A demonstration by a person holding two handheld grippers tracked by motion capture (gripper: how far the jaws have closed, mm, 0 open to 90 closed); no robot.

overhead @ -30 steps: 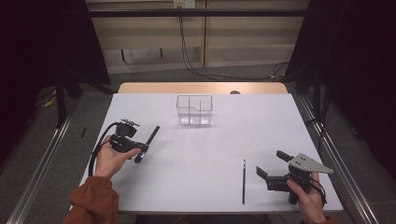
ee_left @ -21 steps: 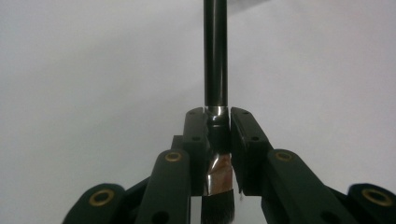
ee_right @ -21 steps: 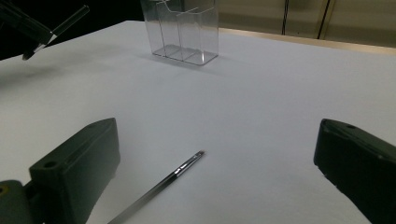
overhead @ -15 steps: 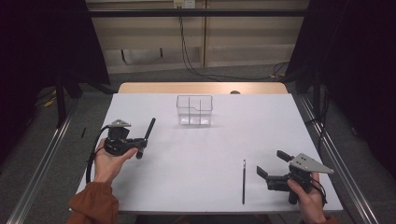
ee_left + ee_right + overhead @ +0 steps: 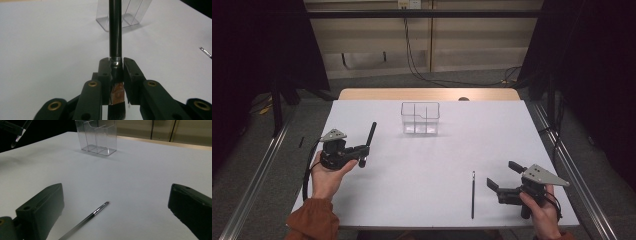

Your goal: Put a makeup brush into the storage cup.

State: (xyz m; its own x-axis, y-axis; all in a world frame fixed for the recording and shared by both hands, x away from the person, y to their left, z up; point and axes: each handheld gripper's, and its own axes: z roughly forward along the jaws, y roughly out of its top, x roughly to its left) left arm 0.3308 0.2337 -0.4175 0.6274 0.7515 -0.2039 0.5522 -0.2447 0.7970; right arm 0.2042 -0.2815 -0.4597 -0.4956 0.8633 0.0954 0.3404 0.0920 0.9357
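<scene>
My left gripper (image 5: pixel 362 155) is shut on a thick black brush (image 5: pixel 371 134) at the table's left, handle pointing away toward the far edge. In the left gripper view both jaws clamp the brush (image 5: pixel 115 30) at its silver ferrule, bristles toward the camera, with the gripper (image 5: pixel 116 67) aimed at the clear divided box (image 5: pixel 127 12). That box (image 5: pixel 420 118) stands at the far middle. A thin dark brush (image 5: pixel 472 194) lies near the front edge, just left of my open right gripper (image 5: pixel 502 175). In the right gripper view the thin brush (image 5: pixel 87 220) lies between and ahead of the wide jaws (image 5: pixel 116 195).
The white table (image 5: pixel 437 160) has a wooden strip along its far edge. Metal rails run along both sides on the floor, and dark curtains hang to the left and right. The clear box (image 5: pixel 98 137) holds nothing.
The left hand has turned a little, and the black brush's handle has swung from slanting rightward to pointing more toward the far edge. The right gripper has stayed put.
</scene>
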